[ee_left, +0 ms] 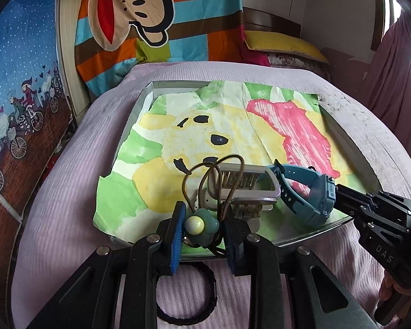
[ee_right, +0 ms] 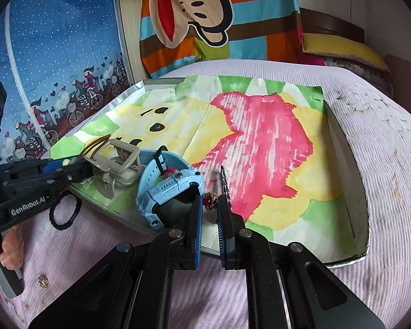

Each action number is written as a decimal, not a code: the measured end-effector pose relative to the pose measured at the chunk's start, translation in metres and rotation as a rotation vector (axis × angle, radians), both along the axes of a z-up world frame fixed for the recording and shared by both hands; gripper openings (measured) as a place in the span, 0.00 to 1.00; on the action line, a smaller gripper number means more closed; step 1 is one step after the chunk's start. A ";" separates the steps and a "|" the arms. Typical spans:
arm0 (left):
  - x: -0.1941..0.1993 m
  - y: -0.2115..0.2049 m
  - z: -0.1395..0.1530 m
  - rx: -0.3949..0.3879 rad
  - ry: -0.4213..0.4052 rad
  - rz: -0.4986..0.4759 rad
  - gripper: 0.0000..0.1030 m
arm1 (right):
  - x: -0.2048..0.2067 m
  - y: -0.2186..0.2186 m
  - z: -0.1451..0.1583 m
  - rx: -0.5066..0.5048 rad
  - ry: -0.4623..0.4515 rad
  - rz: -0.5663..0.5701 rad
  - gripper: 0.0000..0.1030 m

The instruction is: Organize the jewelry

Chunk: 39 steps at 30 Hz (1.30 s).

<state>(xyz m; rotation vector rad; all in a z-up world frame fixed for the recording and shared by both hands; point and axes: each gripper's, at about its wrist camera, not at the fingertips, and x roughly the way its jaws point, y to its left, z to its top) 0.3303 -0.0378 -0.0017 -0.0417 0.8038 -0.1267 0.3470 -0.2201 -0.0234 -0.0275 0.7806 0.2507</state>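
Jewelry sits bunched at the near-left corner of a shallow tray (ee_right: 350, 164) lined with a painted paper sheet (ee_left: 260, 126); the tray rests on a bed with a pink ribbed cover (ee_left: 68, 164).

Left gripper (ee_left: 204, 226): jaws narrow, a green flower pendant with a cream bead (ee_left: 198, 224) between the blue pads; whether the pads press it, cannot tell. Its brown cord (ee_left: 205, 181) loops up over a grey hair claw clip (ee_left: 243, 183) just behind.

Right gripper (ee_right: 211, 205): jaws narrow, a small red-stone ring (ee_right: 210, 201) between the fingertips; contact with the pads unclear. A blue watch (ee_right: 167, 186) stands on edge just beside the left finger, touching the clip, crowding that side.

Outside the tray, on the cover: a black hair tie (ee_left: 185, 293) beneath the left gripper, and a small gold piece (ee_right: 43, 281) near the person's hand (ee_right: 5, 249).

Striped monkey-print cloth (ee_left: 156, 19) hangs behind.
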 end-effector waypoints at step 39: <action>-0.180 0.043 0.024 -0.038 -0.376 -0.029 1.00 | -0.215 -0.012 0.049 0.066 -0.457 0.007 0.98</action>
